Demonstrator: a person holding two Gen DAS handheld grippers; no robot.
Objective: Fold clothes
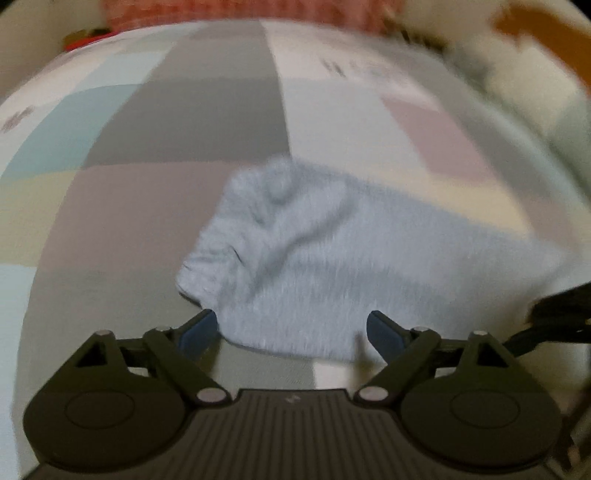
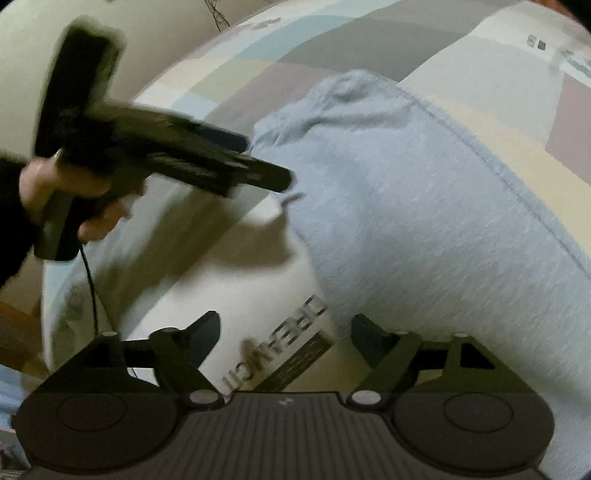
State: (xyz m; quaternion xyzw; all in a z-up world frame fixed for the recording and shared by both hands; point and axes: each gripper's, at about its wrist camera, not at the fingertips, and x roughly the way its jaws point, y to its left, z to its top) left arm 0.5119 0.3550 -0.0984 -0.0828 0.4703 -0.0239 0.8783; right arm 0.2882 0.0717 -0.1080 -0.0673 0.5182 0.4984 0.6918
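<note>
A light grey garment [image 1: 317, 266] lies on a bed with a patchwork cover [image 1: 147, 192]. In the left wrist view its bunched end points to the far left, and my left gripper [image 1: 291, 332] hangs open just short of its near edge, with nothing between the blue pads [image 1: 199, 332]. In the right wrist view the grey garment [image 2: 424, 229] fills the right half, a stitched seam running along it. My right gripper [image 2: 286, 332] stands open above the cover next to the cloth's edge. The left gripper [image 2: 255, 170] shows there too, held by a hand [image 2: 55, 184], its tip at the garment's left edge.
Printed lettering [image 2: 291, 347] marks the white patch of the cover under my right gripper. A reddish knitted thing [image 1: 240, 14] lies at the bed's far end. A cable [image 2: 90, 288] hangs from the left gripper's handle. The bed's edge curves along the left.
</note>
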